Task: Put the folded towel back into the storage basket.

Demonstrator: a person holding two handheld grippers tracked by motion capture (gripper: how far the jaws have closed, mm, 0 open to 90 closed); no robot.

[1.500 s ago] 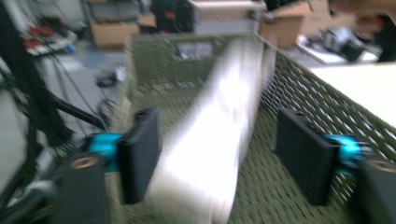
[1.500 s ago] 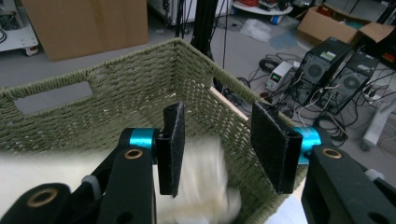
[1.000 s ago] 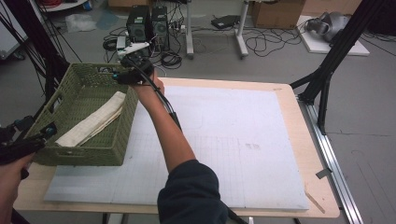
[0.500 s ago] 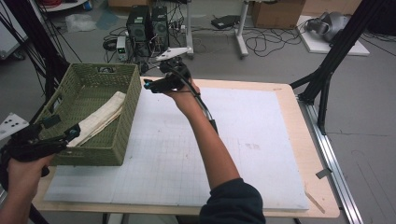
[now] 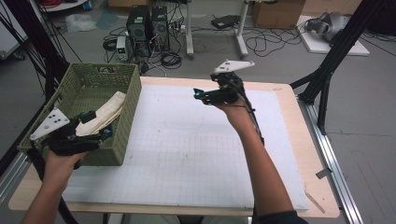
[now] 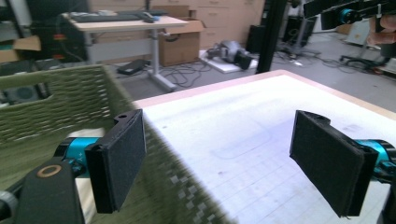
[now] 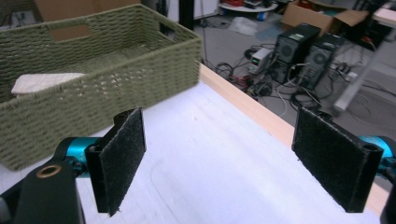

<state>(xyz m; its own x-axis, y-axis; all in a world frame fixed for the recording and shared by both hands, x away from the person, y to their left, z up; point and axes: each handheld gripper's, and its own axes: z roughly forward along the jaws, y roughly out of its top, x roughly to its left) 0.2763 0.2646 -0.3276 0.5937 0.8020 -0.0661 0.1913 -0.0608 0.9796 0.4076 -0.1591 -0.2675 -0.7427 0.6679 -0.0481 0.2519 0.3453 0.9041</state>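
A green woven basket stands at the table's left on the white gridded mat. In it lies a folded cream cloth. My left gripper hovers at the basket's near right corner, its jaws open and empty above the basket wall. To the right, my right gripper is held up over the mat's far middle, pointing left toward the basket and the cloth. Its jaws have just been opening and hold nothing.
Computer towers and loose cables lie on the floor behind the table. A black frame leg rises at the right. The wooden table edge borders the mat. In the left gripper view the right gripper shows at top right.
My right gripper has swung right, from the basket's far right corner to above the mat. My left gripper has moved right along the basket's near side.
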